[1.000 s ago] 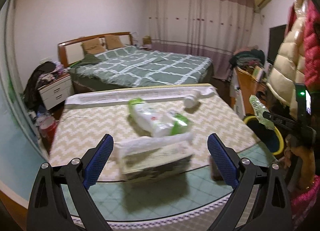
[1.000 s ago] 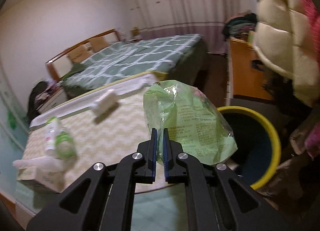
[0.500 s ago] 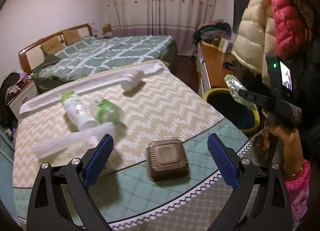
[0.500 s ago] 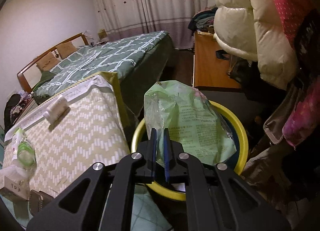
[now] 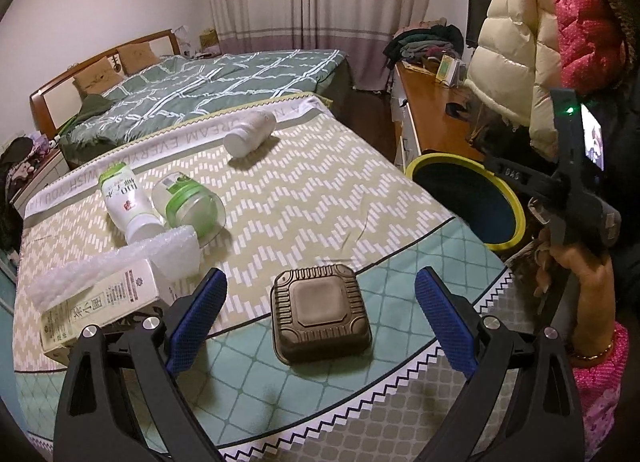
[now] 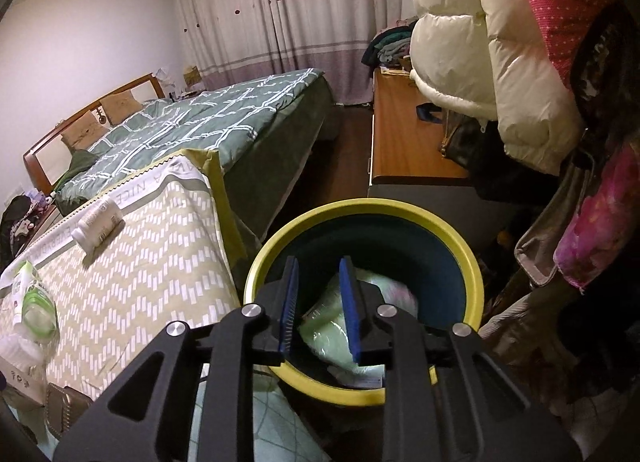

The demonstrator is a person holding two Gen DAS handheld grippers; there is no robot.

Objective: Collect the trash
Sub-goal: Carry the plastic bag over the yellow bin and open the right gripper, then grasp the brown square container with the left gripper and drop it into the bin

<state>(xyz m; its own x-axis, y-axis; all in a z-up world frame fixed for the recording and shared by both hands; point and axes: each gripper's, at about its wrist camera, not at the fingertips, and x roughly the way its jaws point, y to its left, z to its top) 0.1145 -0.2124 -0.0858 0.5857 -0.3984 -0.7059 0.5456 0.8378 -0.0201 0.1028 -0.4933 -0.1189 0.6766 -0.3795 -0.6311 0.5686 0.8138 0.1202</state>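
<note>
One green plastic bag [image 6: 340, 326] lies inside the yellow-rimmed bin [image 6: 460, 246] beside the bed, seen beyond the right gripper [image 6: 318, 304], whose jaws are opening above the bin with nothing pressed between the blue pads. Over on the patterned mattress [image 5: 304, 198], the left gripper [image 5: 320, 314] hangs wide open and empty above a brown square tray [image 5: 320, 314]. Further back lie a carton [image 5: 100, 306], bubble wrap [image 5: 120, 262], a clear jar [image 5: 192, 206], a green-and-white bottle [image 5: 124, 202] and a white bottle [image 5: 250, 132].
</note>
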